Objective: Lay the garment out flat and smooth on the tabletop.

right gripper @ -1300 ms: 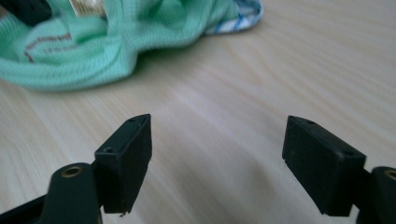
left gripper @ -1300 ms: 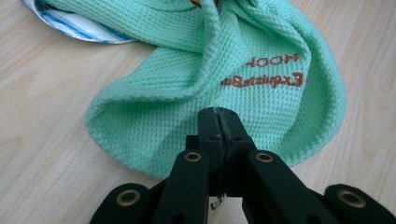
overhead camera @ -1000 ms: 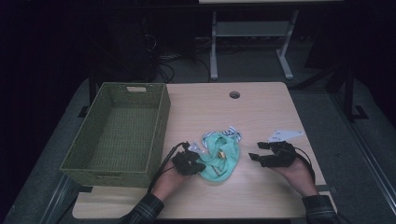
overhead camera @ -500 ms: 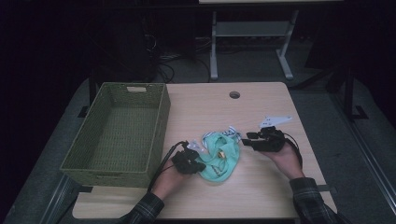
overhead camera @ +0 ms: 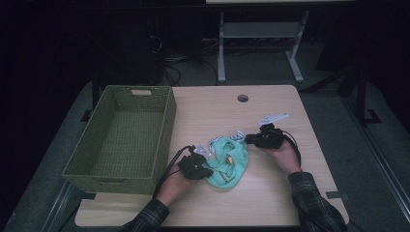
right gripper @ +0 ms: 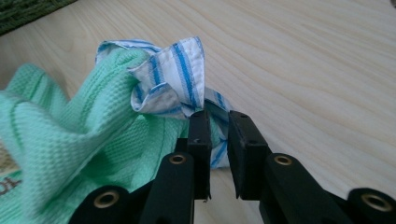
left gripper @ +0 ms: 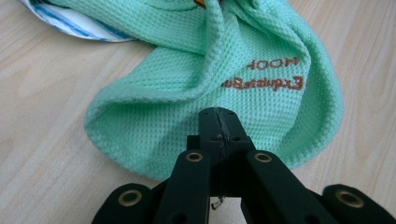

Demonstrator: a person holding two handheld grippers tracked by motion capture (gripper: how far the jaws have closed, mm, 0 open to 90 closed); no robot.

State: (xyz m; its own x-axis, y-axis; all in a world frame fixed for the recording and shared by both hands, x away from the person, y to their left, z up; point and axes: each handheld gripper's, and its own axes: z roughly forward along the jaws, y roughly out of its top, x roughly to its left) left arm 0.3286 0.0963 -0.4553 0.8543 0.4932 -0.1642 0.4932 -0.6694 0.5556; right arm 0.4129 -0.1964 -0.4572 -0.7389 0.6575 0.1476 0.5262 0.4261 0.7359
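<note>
Wooden table (overhead camera: 270, 193): left hand-held gripper (left gripper: 218, 122) clamps green cloth (left gripper: 224, 70); right hand-held gripper (right gripper: 218, 122) has just been closing around striped cloth (right gripper: 177, 74).

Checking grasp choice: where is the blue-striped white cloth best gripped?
At the blue-striped white cloth's raised, bunched corner, coming level from the bare-table side opposite the mint-green waffle-knit cloth. That fold stands up and pokes free, so it fits between narrow jaws.
</note>
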